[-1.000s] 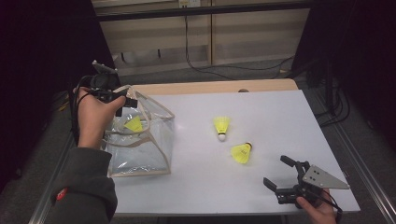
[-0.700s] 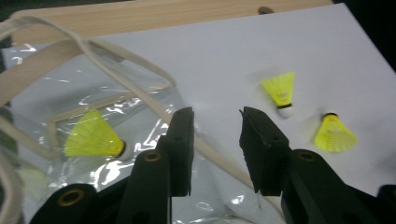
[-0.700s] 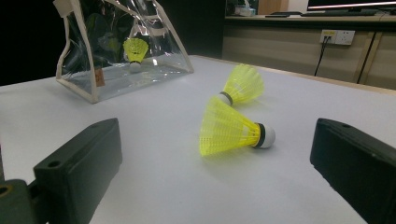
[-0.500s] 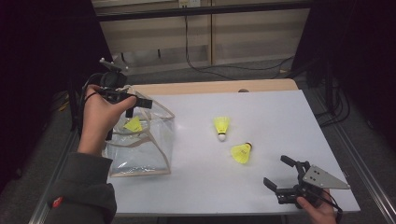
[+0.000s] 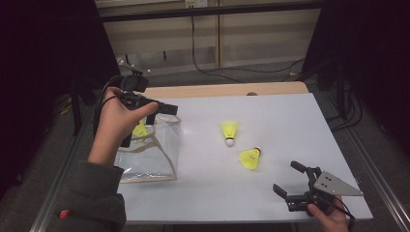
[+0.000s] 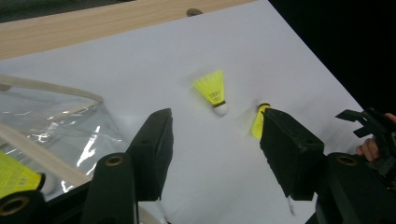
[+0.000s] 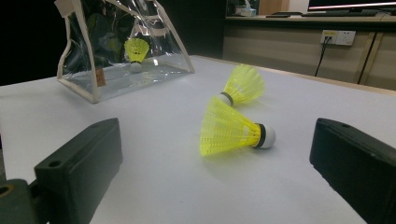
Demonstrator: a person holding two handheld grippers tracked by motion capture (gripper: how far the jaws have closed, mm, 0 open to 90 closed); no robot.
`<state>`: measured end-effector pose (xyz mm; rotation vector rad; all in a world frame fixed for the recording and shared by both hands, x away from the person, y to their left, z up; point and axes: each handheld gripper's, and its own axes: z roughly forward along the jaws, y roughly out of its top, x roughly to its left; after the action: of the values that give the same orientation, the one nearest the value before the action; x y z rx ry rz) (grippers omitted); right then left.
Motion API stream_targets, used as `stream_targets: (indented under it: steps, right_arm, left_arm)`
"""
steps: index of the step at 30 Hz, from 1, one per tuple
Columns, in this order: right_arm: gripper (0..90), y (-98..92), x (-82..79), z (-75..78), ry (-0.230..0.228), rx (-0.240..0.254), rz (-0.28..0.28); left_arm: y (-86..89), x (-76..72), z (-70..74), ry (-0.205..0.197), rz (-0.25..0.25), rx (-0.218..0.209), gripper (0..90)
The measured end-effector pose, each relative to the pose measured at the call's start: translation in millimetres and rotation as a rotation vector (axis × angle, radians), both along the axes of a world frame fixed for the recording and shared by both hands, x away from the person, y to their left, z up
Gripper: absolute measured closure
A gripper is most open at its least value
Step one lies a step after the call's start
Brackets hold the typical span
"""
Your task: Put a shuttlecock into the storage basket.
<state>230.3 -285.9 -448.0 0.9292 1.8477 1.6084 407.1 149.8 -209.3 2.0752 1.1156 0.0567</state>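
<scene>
Both grippers are wide open and empty: left gripper (image 5: 162,107) over the clear bag (image 5: 150,154), which probably holds one shuttlecock (image 7: 136,53); right gripper (image 5: 290,180) near two more.

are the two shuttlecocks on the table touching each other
Apart. The high view shows bare white table between the upper shuttlecock and the lower shuttlecock.
</scene>
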Motion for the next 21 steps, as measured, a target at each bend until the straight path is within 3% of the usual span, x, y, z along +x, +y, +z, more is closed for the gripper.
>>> stream_targets:
  steps: [7, 9, 21]
  right_arm:
    - [2.5, 0.7, -0.2, 0.2, 0.001, 0.001, 0.001]
    - [2.5, 0.8, -0.3, 0.3, 0.001, 0.001, 0.001]
    - [2.5, 0.0, -0.1, 0.7, -0.005, 0.001, 0.001]
  left_arm:
    - [-14.4, -5.3, -3.7, -0.018, -0.034, -0.012, 34.0]
    - [-18.9, -6.7, -5.3, -0.005, -0.054, -0.013, 30.0]
    - [-42.1, -15.4, -14.4, -0.025, -0.123, -0.009, 21.5]
